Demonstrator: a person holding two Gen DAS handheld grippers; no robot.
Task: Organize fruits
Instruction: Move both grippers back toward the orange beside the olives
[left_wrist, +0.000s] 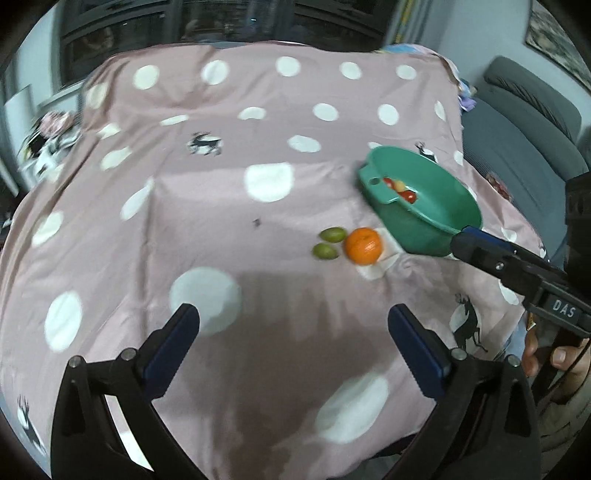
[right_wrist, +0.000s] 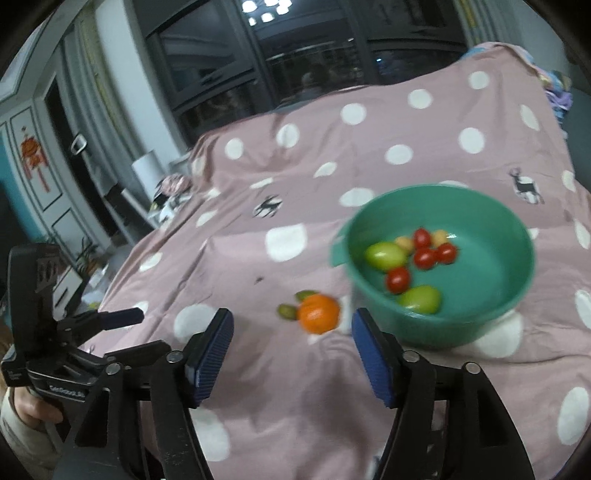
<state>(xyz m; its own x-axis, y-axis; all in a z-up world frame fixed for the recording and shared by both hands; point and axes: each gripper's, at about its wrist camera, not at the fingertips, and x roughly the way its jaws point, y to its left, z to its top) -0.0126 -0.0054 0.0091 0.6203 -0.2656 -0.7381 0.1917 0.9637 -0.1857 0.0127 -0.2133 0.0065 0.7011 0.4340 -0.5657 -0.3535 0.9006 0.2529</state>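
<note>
Right wrist view: a round orange (right_wrist: 319, 313) with two small green fruits (right_wrist: 289, 311) beside it lies on the spotted table (right_wrist: 258, 369), just left of the green bowl (right_wrist: 517, 288), ahead of my right gripper (right_wrist: 291, 341), jaws spread and empty.

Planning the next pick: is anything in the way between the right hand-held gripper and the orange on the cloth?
Nothing visible blocks it. The right hand-held gripper is open and empty, with only bare cloth before the orange. Two small green fruits sit on the orange's far-left side, and the green bowl stands to its right.
</note>
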